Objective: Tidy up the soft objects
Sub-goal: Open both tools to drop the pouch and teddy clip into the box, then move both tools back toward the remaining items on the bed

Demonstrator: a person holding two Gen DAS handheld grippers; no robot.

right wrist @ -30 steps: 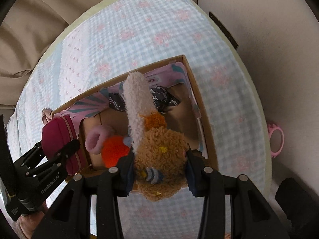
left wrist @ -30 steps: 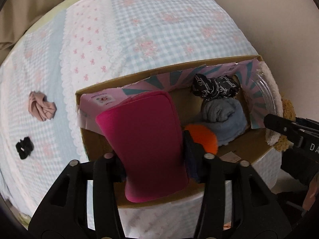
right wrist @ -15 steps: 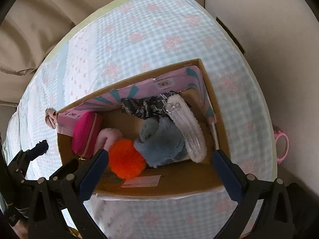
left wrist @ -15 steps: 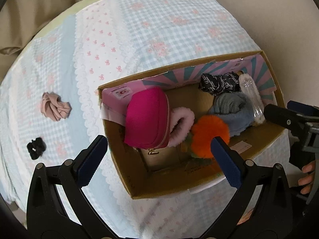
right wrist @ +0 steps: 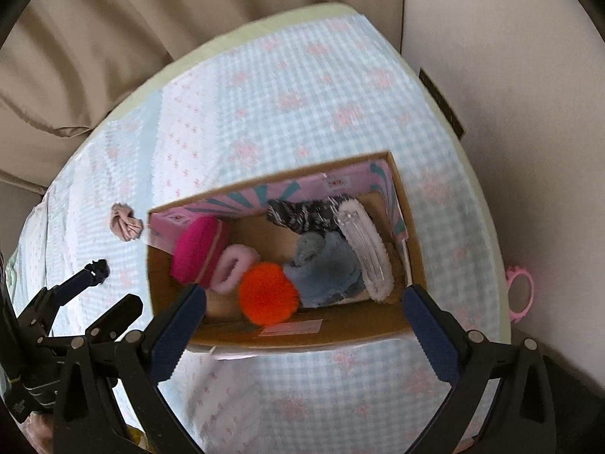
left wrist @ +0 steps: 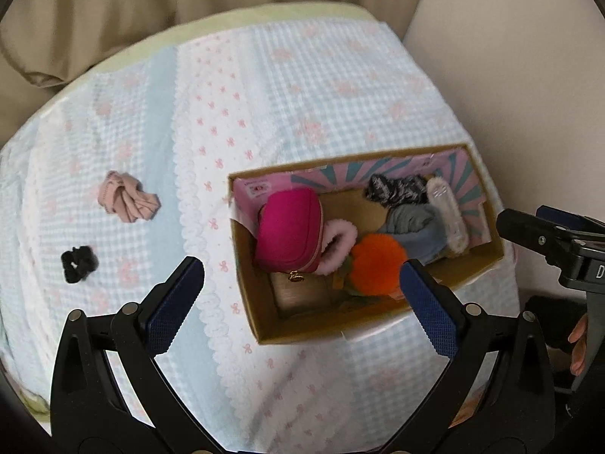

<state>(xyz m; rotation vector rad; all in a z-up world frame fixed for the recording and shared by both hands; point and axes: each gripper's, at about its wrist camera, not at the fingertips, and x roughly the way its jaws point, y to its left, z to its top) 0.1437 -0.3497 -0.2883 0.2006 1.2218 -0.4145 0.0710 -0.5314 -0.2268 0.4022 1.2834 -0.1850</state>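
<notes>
left tool [left wrist: 302,299] open, empty | magenta pouch [left wrist: 289,236] in cardboard box [left wrist: 249,295] | pink cloth [left wrist: 126,202] outside

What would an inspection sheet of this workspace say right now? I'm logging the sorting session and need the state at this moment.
Surface: bed under a blue gingham cover with pink bows.
Job's things: cardboard box holds a magenta pouch, pink fluffy band, orange pom-pom, grey-blue plush, black patterned fabric and a white fleecy item.
Clutter: pink cloth and black scrunchie lie on the cover outside the box; pink ring off the bed's right edge.
Grippers: left gripper and right gripper both open, empty, above the box's near side.
Cables: nothing seen.
Surroundings: beige curtain, plain wall.
</notes>
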